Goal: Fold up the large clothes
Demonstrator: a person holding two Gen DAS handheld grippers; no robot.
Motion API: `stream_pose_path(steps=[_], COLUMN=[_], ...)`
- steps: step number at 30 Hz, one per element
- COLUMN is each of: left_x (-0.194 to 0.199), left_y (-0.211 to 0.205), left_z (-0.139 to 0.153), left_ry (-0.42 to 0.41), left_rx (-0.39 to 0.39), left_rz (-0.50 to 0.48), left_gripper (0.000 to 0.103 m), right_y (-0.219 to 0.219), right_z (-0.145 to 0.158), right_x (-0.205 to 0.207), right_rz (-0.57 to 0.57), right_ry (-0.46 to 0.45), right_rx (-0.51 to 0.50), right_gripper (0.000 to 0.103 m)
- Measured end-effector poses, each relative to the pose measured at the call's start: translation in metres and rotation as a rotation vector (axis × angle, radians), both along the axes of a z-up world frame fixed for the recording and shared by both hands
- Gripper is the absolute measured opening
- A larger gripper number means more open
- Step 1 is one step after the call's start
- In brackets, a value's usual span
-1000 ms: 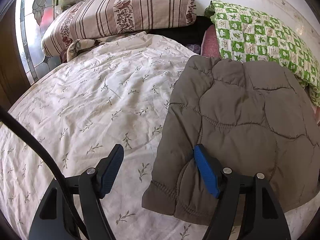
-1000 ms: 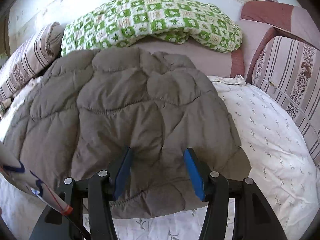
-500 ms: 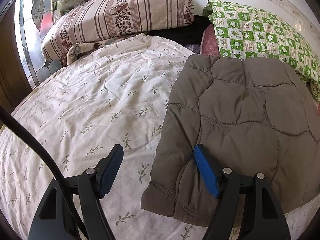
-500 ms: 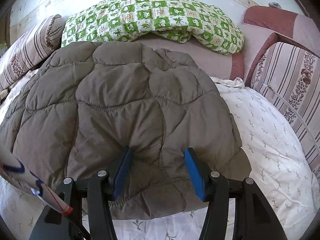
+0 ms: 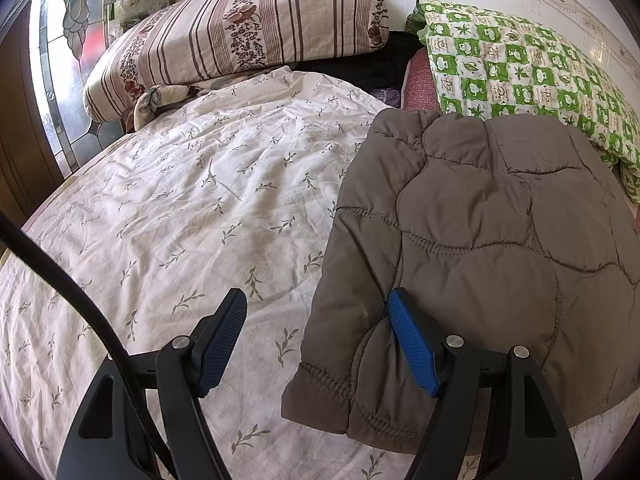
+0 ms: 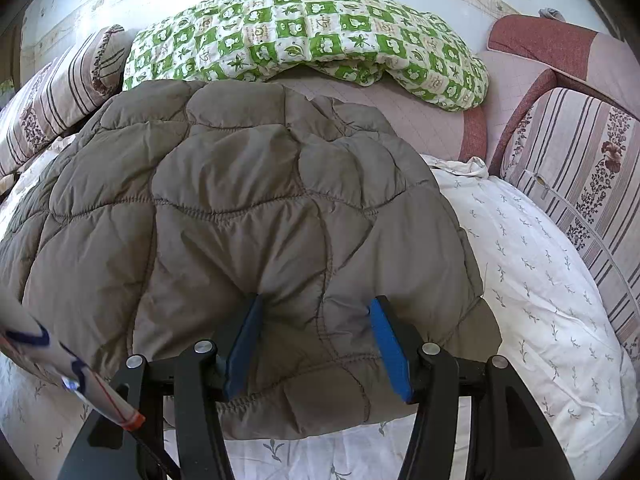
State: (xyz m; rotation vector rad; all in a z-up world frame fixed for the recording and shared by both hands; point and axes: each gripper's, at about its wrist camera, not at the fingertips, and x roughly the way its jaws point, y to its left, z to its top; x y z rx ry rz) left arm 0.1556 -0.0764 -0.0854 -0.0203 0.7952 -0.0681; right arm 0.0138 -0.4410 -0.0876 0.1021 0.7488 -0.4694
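A grey-brown quilted jacket (image 5: pixel 480 240) lies folded flat on a bed with a white leaf-print sheet (image 5: pixel 200 208). It also fills the middle of the right wrist view (image 6: pixel 248 216). My left gripper (image 5: pixel 316 320) is open over the jacket's near left corner, with its right pad (image 5: pixel 412 348) on the fabric and its left pad (image 5: pixel 220 340) over the sheet. My right gripper (image 6: pixel 316 324) is open over the jacket's near edge, and both its blue pads rest on the fabric without pinching it.
A striped floral pillow (image 5: pixel 240 36) lies at the head of the bed on the left. A green checked quilt (image 6: pixel 304 36) lies behind the jacket. A striped cushion (image 6: pixel 580 168) stands at the right. A stained-glass window (image 5: pixel 64 60) is at far left.
Both grippers stay open over the jacket. Both views have shifted slightly, and the jacket has not moved.
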Motion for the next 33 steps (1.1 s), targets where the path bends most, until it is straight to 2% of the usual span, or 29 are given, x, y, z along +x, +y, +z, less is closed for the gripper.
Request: stream_pose_path(steps=[11,15,18,21,22,24,27,29,31,33], left_x=[-0.002,-0.004,-0.005,-0.004,-0.002,0.002,0.005,0.008,0.01,0.01], left_y=[0.002,0.007,0.009,0.012,0.013,0.014,0.027,0.044,0.056,0.068], left_z=[0.003,0.008,0.01,0.009,0.007,0.004,0.01,0.012,0.007,-0.002], left_ry=[0.002,0.007,0.003,0.004,0.025,0.057,0.081,0.124,0.176,0.233], left_rx=[-0.009,-0.03,-0.026,-0.012,-0.011,-0.026,-0.09,-0.173,-0.239,-0.313], left_rz=[0.009,0.021,0.026,0.042,0.038,0.027,0.015,0.026,0.046,0.061], left_gripper=[0.073,0.073,0.073,0.073,0.073,0.073,0.073,0.077,0.082,0.082], right_y=[0.001,-0.01,-0.019,-0.03,-0.036,-0.041,-0.047,-0.053,-0.064,-0.073], right_z=[0.002,0.015,0.023,0.017,0.009,0.0,0.008,0.014,0.02,0.019], right_x=[0.0,-0.012,-0.022,-0.02,-0.016,-0.014,-0.019,-0.027,-0.04,-0.046], right_rz=[0.004,-0.014,-0.053,-0.07,-0.072,-0.072,-0.073,-0.081,-0.113,-0.146], right_ry=[0.004,-0.053,-0.09,-0.07,-0.049,-0.034,-0.062,-0.101,-0.147,-0.166], right_rx=[-0.001,0.07,0.071,0.134,0.186,0.231,0.27,0.307,0.35,0.385], right_gripper=[0.061,0.061,0.061,0.062,0.063,0.064,0.064,0.065,0.072,0.075])
